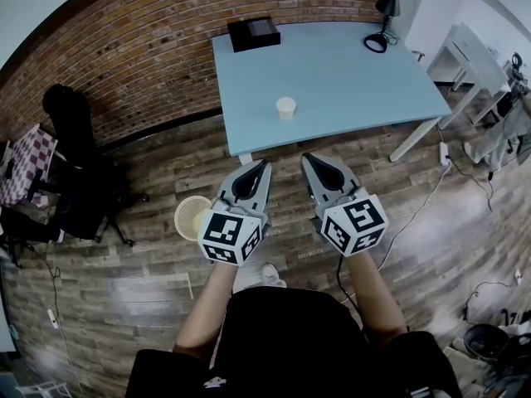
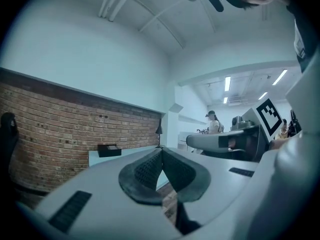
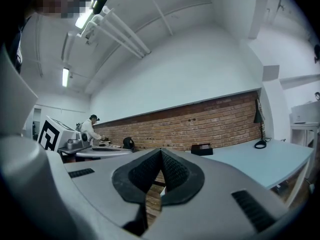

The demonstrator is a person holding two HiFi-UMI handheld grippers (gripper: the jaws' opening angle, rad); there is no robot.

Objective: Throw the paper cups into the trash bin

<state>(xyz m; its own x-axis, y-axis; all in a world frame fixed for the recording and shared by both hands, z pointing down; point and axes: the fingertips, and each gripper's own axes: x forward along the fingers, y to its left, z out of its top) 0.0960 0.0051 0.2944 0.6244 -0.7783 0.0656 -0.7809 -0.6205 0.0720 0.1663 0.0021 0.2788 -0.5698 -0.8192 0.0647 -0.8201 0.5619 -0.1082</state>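
One cup [image 1: 285, 107] stands alone on the table [image 1: 357, 73], at 12 o'clock from the two grippers. One bin [image 1: 192, 216] sits on the floor [image 1: 133, 288], at 9 o'clock just beside the left gripper [image 1: 264, 166], whose jaws are closed and empty. The right gripper [image 1: 307, 157] is likewise closed on nothing. One black box [image 1: 254, 33] lies at the table's 11 o'clock corner, and one lamp [image 1: 383, 15] at 1 o'clock.
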